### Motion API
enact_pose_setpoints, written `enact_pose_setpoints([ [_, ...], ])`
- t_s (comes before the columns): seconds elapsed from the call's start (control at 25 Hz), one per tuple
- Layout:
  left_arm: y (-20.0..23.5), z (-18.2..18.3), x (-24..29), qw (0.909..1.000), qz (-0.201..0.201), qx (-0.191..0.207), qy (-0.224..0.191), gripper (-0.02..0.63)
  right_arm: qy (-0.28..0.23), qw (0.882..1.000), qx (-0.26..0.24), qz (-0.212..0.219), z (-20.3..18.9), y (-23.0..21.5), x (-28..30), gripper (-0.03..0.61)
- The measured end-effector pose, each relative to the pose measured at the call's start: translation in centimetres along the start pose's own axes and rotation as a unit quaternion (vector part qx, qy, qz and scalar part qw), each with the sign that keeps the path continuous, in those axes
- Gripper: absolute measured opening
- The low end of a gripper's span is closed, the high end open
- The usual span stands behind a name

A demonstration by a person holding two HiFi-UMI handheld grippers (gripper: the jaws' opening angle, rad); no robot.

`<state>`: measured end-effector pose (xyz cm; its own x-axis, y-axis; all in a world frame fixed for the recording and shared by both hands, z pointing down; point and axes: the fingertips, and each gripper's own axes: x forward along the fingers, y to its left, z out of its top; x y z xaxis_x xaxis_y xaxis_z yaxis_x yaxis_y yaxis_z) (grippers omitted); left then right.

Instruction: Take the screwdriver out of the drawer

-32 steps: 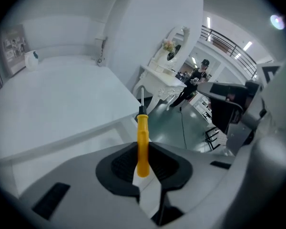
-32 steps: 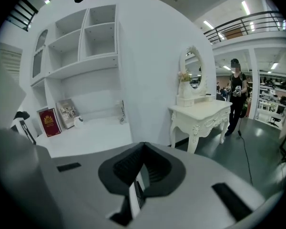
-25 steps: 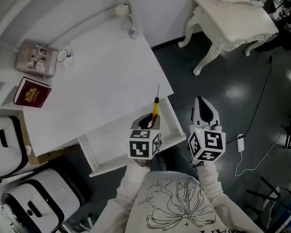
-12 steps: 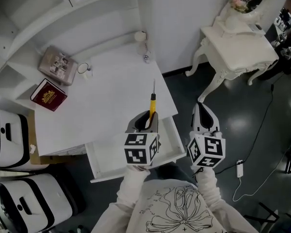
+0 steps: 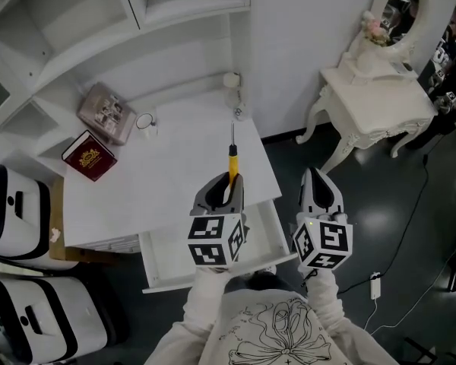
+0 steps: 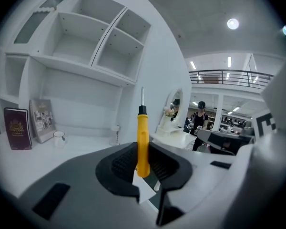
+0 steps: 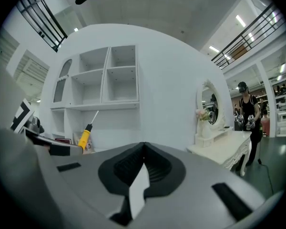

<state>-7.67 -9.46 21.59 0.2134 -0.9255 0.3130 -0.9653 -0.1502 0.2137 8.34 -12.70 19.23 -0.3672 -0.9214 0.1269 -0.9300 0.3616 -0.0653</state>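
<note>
Holding screwdriver (image 5: 232,161) in left tool (image 5: 226,182), lifted above drawer (image 5: 163,257)
Clamped on handle, shaft pointing up-frame over table (image 5: 159,177); right tool (image 5: 317,179) closed, empty

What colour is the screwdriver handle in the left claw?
Yellow screwdriver handle, black collar; best in left gripper view.

Matt white paint, grey plastic, a shiny yellow handle

The screwdriver (image 6: 142,142) has a smooth, glossy yellow plastic handle and a thin bare-metal shaft. The left gripper (image 6: 142,149) is matt grey plastic with ribbed black pads (image 6: 124,162). In the middle of the head view the desk (image 5: 175,158) is smooth matt white, the floor (image 5: 380,204) at right dark and glossy, and the sleeve (image 5: 207,295) at the bottom white cloth.
</note>
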Motion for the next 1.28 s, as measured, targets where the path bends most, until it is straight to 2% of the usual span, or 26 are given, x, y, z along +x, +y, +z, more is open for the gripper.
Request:
enact_pose_setpoints([
  [0.44,-0.7,2.3,-1.0,0.9987,0.015,0.006,-0.049,0.064,-0.025,1.000,0.002,0.004,1.9,-0.2,-0.7,0.003],
  [1.28,-0.7,1.8,-0.8,0.9989,0.016,0.008,-0.043,0.064,-0.016,1.000,-0.001,0.008,1.3,-0.2,-0.3,0.003],
])
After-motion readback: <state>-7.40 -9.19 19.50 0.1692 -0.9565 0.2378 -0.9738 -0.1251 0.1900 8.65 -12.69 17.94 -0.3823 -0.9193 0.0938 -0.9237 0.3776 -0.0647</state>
